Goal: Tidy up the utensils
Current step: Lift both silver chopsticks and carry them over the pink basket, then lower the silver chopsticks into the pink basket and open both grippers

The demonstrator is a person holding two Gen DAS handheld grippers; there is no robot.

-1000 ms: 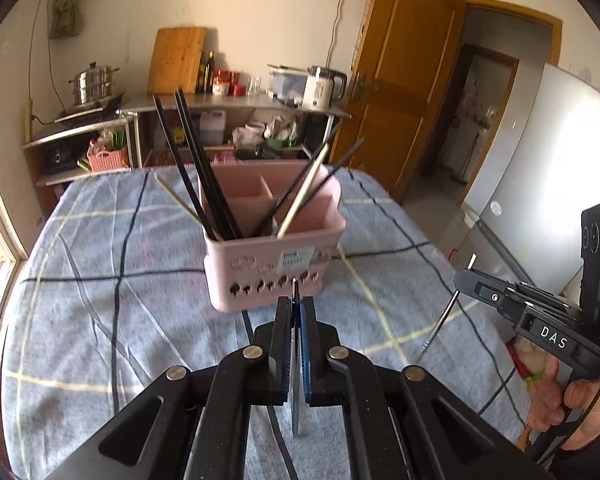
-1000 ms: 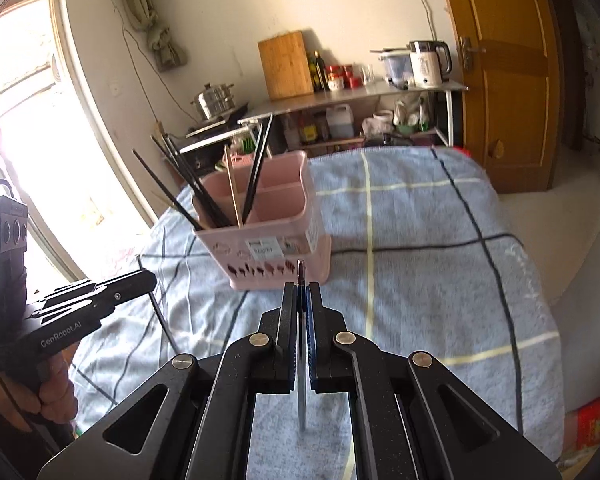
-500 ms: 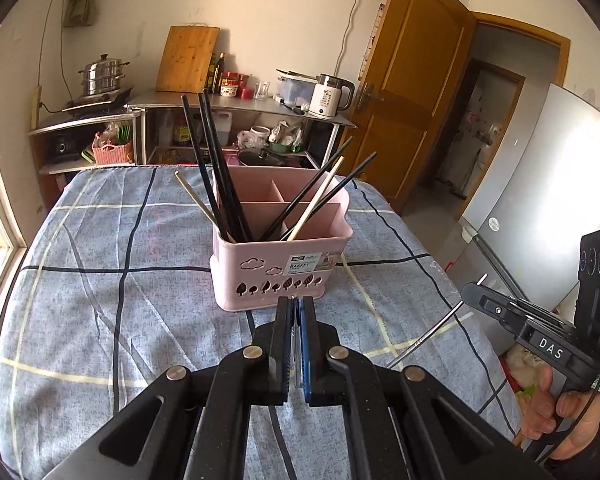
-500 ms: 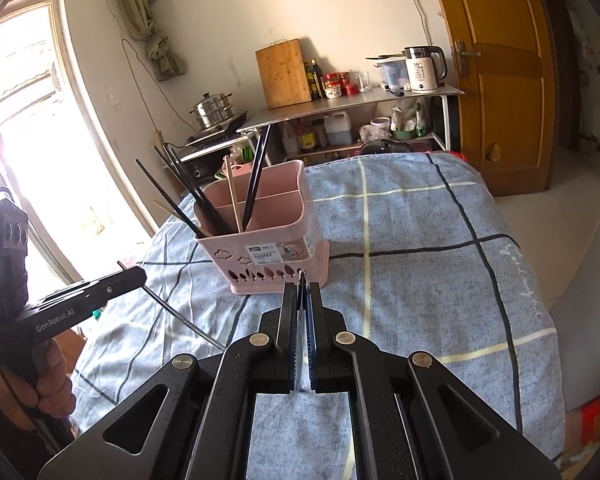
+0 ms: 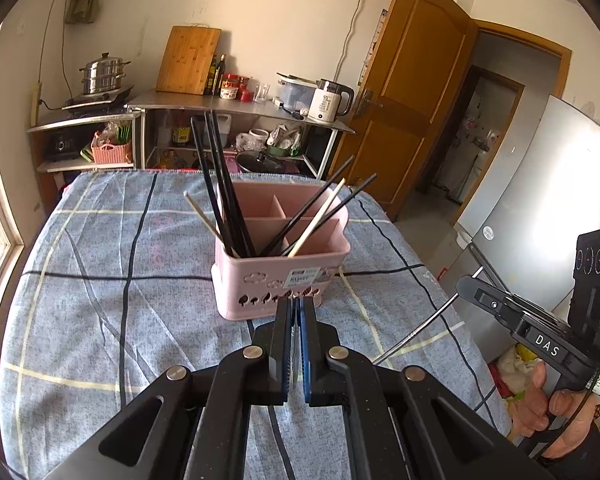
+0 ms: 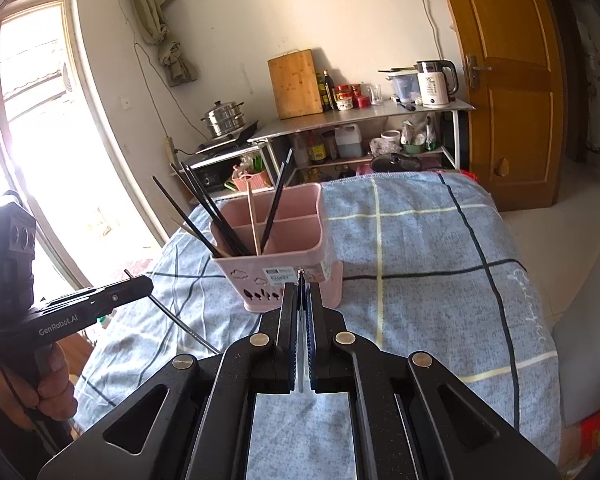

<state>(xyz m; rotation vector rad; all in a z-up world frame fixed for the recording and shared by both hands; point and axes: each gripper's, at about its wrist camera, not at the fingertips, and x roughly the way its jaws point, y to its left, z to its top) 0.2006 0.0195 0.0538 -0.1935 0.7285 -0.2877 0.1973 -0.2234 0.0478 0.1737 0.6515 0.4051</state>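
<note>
both grippers stay clenched, the left gripper [image 5: 296,304] and the right gripper [image 6: 301,286] each on a thin metal stick [image 6: 300,344]. the pink basket [image 5: 280,280] now looks a little further away than before.

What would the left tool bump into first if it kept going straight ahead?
Probably the pink utensil basket. The left tool, shut on a thin metal utensil, points at the basket's front wall just ahead; the utensil's tip would likely touch first. Depth is hard to judge.
</note>
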